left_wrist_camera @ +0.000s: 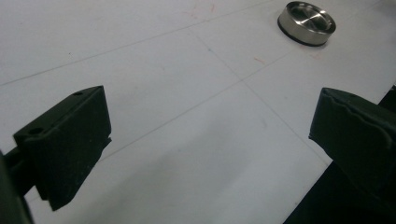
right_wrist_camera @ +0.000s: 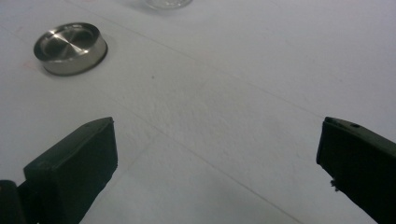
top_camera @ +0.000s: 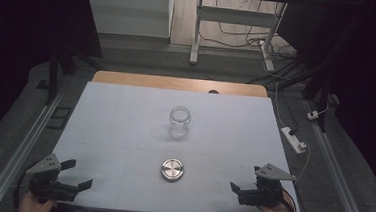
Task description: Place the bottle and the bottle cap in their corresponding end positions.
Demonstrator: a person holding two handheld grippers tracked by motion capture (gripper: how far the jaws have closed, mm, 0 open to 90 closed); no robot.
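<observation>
Two handheld black grippers, one in each bare hand.

The left gripper (top_camera: 75,173) and right gripper (top_camera: 245,180) are matte black, each topped by a grey three-cornered plate with small holes. Their blocky jaws show small screw holes near the tips. A dark cable loops from each gripper. No sleeves are visible at the wrists.

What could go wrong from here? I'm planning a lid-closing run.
The clear glass jar is round, smooth and unsupported, so an off-centre grip may tip or roll it. The low round metal lid lies flat on the white table sheet, so the open right gripper may skid it rather than lift it.
</observation>
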